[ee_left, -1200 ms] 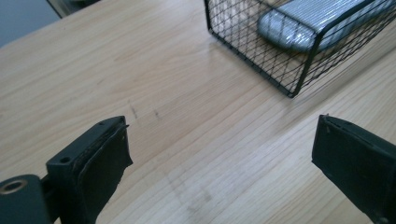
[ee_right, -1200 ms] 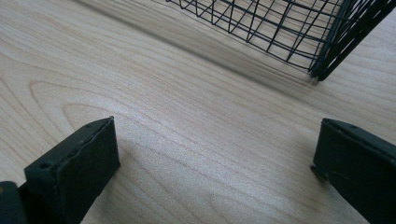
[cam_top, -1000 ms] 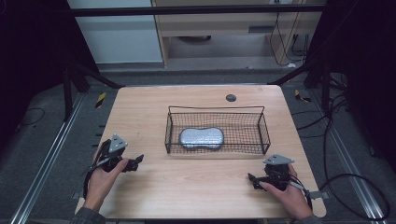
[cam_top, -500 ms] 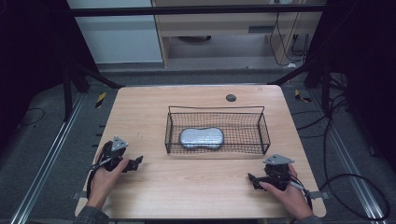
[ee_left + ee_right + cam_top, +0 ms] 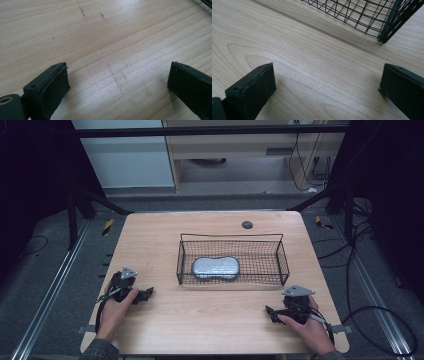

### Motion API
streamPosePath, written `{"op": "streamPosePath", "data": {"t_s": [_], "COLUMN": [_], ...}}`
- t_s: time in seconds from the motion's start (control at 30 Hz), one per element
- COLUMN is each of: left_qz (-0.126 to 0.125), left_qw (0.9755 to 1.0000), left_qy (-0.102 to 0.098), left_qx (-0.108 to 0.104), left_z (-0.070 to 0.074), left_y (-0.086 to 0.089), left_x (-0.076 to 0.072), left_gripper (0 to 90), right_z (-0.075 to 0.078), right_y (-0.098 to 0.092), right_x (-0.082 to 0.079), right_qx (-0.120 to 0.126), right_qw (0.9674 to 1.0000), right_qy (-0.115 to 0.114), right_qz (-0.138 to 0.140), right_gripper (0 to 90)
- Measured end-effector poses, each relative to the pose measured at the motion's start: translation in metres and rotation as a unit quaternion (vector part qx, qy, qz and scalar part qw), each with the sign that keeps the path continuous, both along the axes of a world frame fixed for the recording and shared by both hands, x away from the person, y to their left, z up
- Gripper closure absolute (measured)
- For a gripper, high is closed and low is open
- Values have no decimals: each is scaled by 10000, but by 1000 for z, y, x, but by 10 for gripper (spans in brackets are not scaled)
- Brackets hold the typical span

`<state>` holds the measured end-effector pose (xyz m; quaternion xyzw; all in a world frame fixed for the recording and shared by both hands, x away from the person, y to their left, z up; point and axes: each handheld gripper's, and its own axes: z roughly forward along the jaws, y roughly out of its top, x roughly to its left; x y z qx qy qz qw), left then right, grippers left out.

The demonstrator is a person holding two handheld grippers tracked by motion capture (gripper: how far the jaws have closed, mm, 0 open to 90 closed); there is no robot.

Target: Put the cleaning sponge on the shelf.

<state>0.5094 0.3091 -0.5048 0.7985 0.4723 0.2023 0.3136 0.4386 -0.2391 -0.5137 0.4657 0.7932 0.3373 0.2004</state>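
Lengthwise, the silver pouch (image 5: 216, 268) lies along the wire basket (image 5: 283, 265); both grippers' jaws spread, empty.

We see a black wire basket (image 5: 280, 257) holding a speckled silver-grey pouch (image 5: 216, 268) on a pale wood-grain table (image 5: 210, 320); our fingers (image 5: 53, 85) are black.

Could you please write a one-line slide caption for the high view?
Two hand-held tools, left and right, rest open on a wooden table before a wire basket holding a silver pouch.
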Motion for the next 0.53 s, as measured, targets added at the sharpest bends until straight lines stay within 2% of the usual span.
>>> {"op": "streamPosePath", "data": {"t_s": [0.17,0.53], "left_qz": [28,50], "left_qw": [9999,9999], "left_qy": [-118,-120], "left_qx": [-89,-82], "left_z": [-3,-3], "left_y": [1,0], "left_x": [1,0], "left_gripper": [0,0], "right_z": [0,0], "right_y": [0,0], "right_x": [0,0], "right_qx": [-5,-5], "right_qw": [10000,10000], "right_qy": [-6,-4], "right_qz": [11,19], "right_gripper": [3,3]}}
